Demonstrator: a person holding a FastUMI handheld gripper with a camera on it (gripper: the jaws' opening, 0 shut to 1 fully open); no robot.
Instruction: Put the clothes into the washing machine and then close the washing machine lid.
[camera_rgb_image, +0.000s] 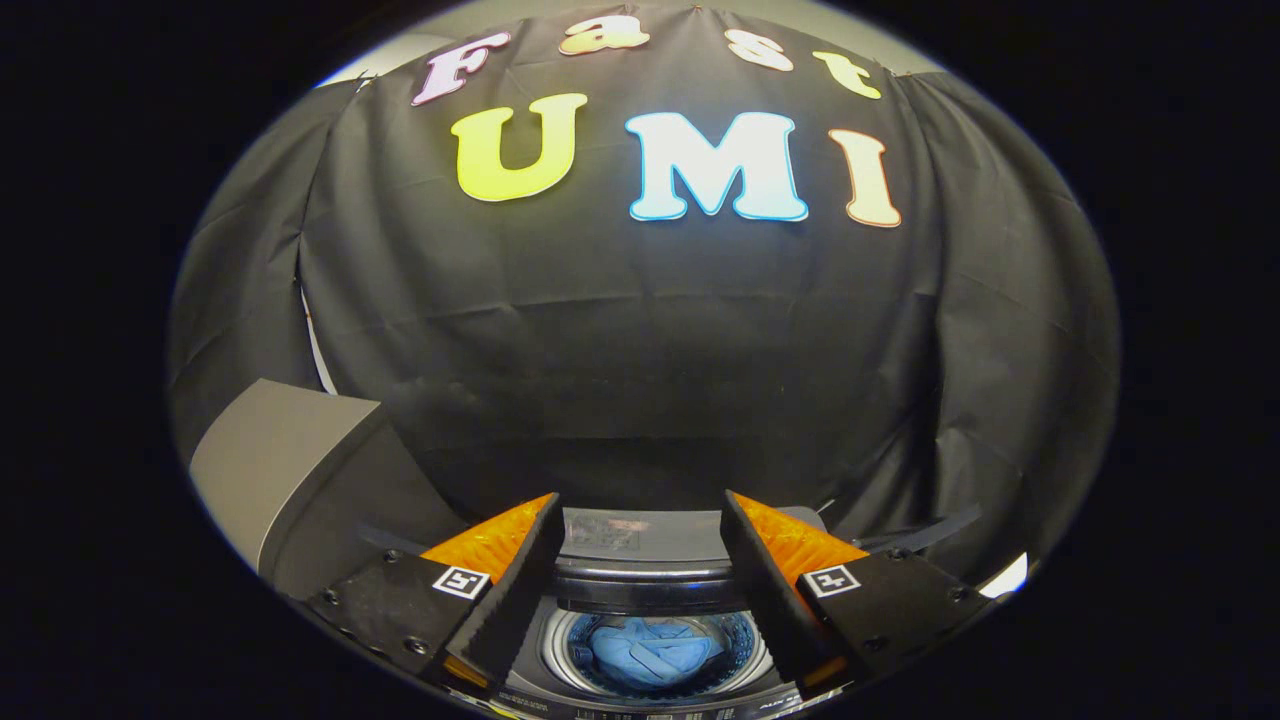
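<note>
Your claw (640, 540) is spread wide and pinches nothing. Its two fingers (515, 585) point out over the washing machine (640, 580), which sits right under them. The lid (640, 535) stands up at the back, just ahead of the fingertips, so the machine is open. Down between the fingers you see the round drum (752, 640). The blue clothes (650, 652) lie in a heap inside it. A grey box (270, 460) stands off to the left of your claw.
</note>
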